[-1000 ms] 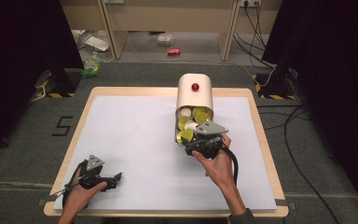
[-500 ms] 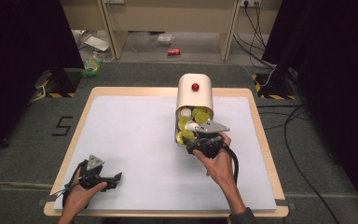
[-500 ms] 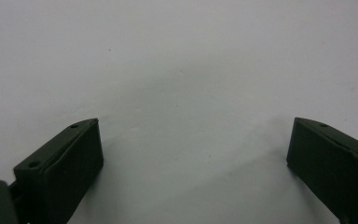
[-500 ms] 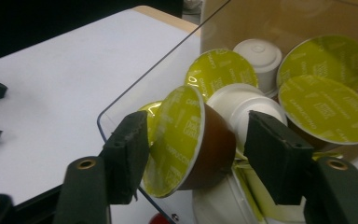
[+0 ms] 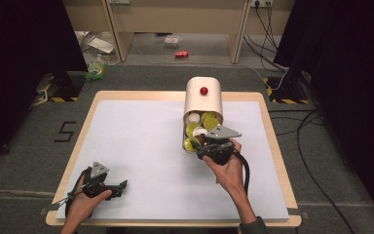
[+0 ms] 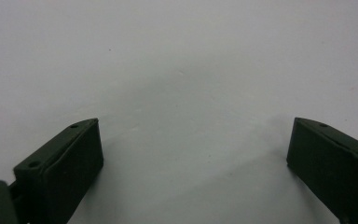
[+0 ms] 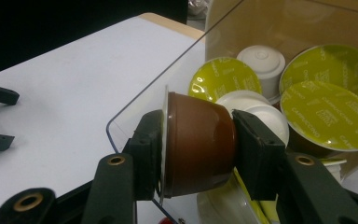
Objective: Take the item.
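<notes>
Item: brown capsule (image 7: 196,144), which we find clamped between the just-closed jaws of the right gripper (image 7: 196,151), at the mouth of the cream dispenser (image 5: 204,100). Neighbouring lime lids (image 7: 327,114) read "CAPPUCCINO". Left gripper (image 6: 193,154): jaws apart over the white mat (image 5: 141,146), holding nothing.

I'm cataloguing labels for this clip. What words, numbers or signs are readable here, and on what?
"5": black mark on the floor left of the table.
"CAPPUCCINO", faint: green lid of a capsule in the dispenser.
Small print on the other green lids: too blurred.
Red can on the floor: too small.
</notes>
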A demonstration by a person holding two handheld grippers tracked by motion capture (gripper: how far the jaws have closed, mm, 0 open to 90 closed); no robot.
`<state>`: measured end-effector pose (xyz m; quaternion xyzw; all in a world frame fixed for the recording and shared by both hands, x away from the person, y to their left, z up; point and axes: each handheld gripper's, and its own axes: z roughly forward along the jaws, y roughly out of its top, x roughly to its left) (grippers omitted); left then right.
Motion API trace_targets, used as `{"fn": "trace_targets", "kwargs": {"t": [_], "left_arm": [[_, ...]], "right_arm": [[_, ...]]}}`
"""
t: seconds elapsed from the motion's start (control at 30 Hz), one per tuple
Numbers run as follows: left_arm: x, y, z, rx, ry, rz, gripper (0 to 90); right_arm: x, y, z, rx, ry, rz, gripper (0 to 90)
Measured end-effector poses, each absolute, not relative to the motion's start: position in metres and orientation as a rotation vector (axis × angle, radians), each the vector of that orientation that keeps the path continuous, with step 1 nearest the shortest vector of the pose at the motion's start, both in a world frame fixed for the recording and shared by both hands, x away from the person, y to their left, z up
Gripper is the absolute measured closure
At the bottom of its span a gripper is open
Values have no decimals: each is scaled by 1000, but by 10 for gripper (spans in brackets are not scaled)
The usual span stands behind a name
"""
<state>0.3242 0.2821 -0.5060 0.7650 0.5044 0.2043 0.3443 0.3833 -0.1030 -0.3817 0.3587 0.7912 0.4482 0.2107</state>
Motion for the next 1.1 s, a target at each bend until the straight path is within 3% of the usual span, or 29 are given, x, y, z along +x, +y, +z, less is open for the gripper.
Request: {"fn": "trace_targets", "kwargs": {"t": [1.1], "left_arm": [[324, 282, -506, 1988, 1310, 531, 28]], "right_arm": [[375, -144, -356, 1026, 2005, 1297, 556]]}}
